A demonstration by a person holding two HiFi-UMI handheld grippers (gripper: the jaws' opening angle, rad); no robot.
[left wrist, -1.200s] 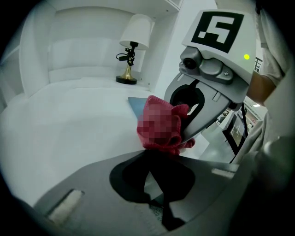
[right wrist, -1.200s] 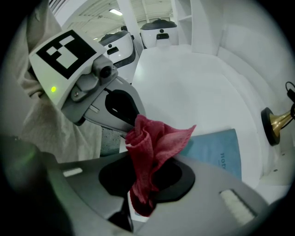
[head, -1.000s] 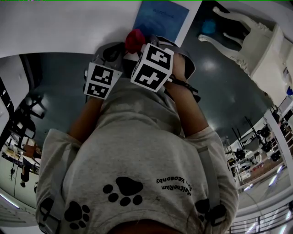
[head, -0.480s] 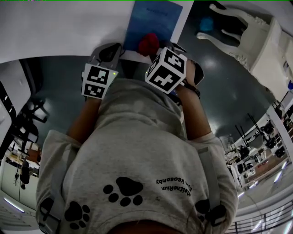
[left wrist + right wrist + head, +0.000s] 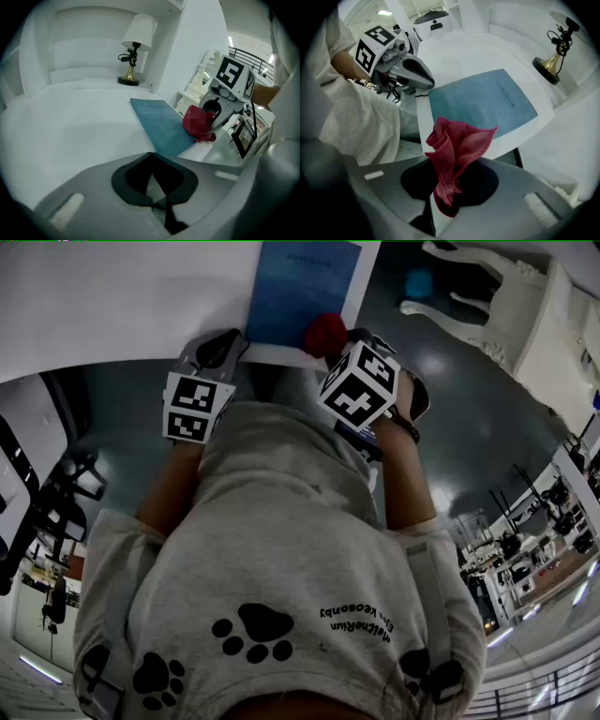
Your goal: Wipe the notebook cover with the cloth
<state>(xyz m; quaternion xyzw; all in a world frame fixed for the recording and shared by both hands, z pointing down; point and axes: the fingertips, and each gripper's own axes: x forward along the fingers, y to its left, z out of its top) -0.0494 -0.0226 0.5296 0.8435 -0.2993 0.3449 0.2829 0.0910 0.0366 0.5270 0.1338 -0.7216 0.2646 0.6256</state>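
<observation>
Cloth [image 5: 457,150] pinched btw R gripper [image 5: 445,204] fingers, at notebook [image 5: 483,105] near edge; L gripper [image 5: 152,180] fingers closed, empty.

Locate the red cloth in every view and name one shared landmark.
Head view: cloth top centre, at the notebook's near right corner.
Left gripper view: cloth right of centre, held by the right gripper.
Right gripper view: cloth lower centre, bunched in the tongs.
Shared landmark: the blue notebook.
</observation>
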